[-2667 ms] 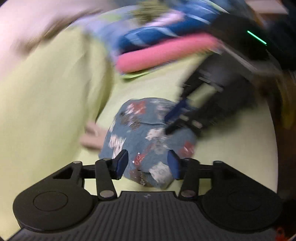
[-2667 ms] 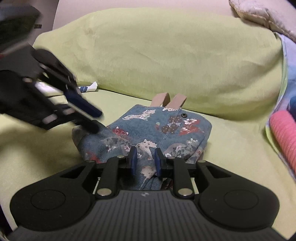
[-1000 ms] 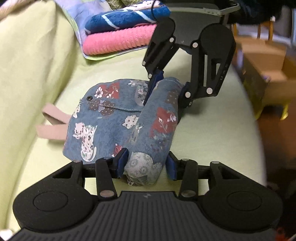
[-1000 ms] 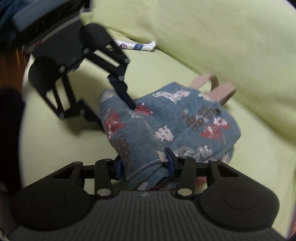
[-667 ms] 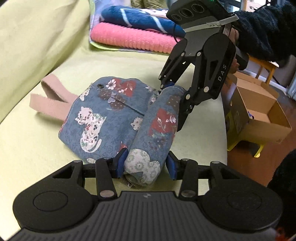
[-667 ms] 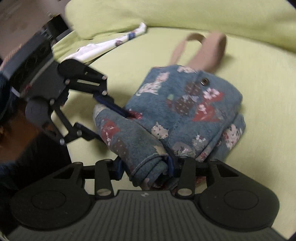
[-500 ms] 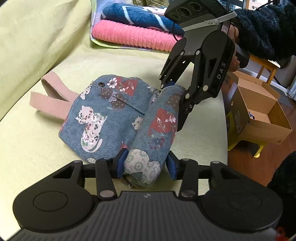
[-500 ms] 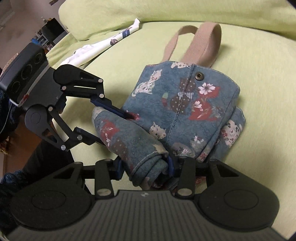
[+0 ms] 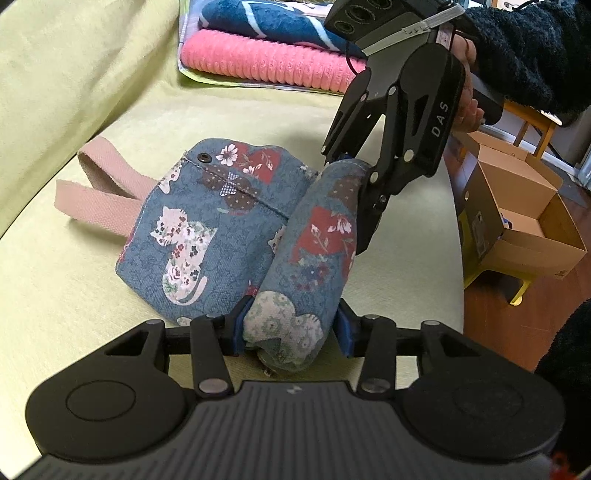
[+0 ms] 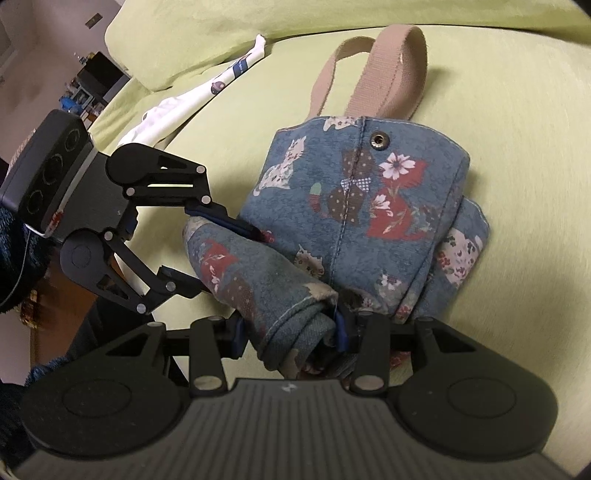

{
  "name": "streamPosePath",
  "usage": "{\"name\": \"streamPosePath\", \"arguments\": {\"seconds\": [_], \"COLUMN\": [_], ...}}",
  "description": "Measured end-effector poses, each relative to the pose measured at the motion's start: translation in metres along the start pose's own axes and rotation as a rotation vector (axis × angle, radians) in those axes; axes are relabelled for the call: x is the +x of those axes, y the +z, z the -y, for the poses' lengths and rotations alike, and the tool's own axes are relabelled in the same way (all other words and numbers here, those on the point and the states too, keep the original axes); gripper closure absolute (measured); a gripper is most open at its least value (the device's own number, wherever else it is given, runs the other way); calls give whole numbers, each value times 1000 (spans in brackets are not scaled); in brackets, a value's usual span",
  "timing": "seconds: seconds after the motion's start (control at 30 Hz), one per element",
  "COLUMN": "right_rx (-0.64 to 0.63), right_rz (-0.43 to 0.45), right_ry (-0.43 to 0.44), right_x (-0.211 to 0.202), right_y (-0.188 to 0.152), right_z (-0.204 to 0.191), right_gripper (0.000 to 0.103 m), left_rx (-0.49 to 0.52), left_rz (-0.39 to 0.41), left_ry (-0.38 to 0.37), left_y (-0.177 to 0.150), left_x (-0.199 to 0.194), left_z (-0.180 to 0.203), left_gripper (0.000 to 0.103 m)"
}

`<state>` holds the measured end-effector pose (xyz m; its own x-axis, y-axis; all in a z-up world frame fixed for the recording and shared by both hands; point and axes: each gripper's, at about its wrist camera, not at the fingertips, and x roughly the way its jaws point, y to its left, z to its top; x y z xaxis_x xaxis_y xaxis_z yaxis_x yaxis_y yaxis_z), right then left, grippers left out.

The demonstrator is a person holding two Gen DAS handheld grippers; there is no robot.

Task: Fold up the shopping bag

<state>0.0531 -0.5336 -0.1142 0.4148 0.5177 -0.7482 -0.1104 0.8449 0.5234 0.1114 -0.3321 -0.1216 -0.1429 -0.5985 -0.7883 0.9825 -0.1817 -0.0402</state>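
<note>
The shopping bag (image 9: 207,221) is blue denim printed with cats and flowers and lies on a yellow-green sofa seat (image 9: 66,295). Its pink straps (image 9: 99,192) point toward the backrest. The bag's bottom part is rolled up into a thick roll (image 9: 317,251) that rests against the flat part. My left gripper (image 9: 291,328) is shut on the near end of that roll. In the right wrist view my right gripper (image 10: 290,332) is shut on the roll's other end (image 10: 295,317), and the left gripper (image 10: 229,260) shows across from it. In the left wrist view the right gripper (image 9: 354,166) clamps the far end, held by a hand in a dark sleeve.
Folded pink and blue towels (image 9: 266,62) lie stacked at the far end of the seat. An open cardboard box (image 9: 517,210) stands on the wooden floor beside the sofa. A white printed cloth (image 10: 192,99) lies by the backrest cushion (image 10: 258,33).
Both grippers have kept their hold on the roll's two ends. The right gripper has rolled about its own line and shifted sideways, so the bag now sits squarer in its view.
</note>
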Motion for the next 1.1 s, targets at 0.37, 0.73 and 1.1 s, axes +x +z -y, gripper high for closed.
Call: {"name": "streamPosePath", "arguments": {"seconds": [0.37,0.73,1.1], "right_rx": [209,391,477], "right_rz": [-21,-97,-123], "right_ry": [72,131,168], "right_x": [3,12,17], "right_y": [11,25,28], "right_z": [26,52,67], "right_gripper": [65,68,69], "left_rx": [-51,-79,-27], "left_rz": [24,34,142], "left_ry": [-4,96,214], "left_y": [-6,-4,19], "left_x": [0,-24,-57], "left_z": [-7,-1,32], "left_gripper": [53,54,90]}}
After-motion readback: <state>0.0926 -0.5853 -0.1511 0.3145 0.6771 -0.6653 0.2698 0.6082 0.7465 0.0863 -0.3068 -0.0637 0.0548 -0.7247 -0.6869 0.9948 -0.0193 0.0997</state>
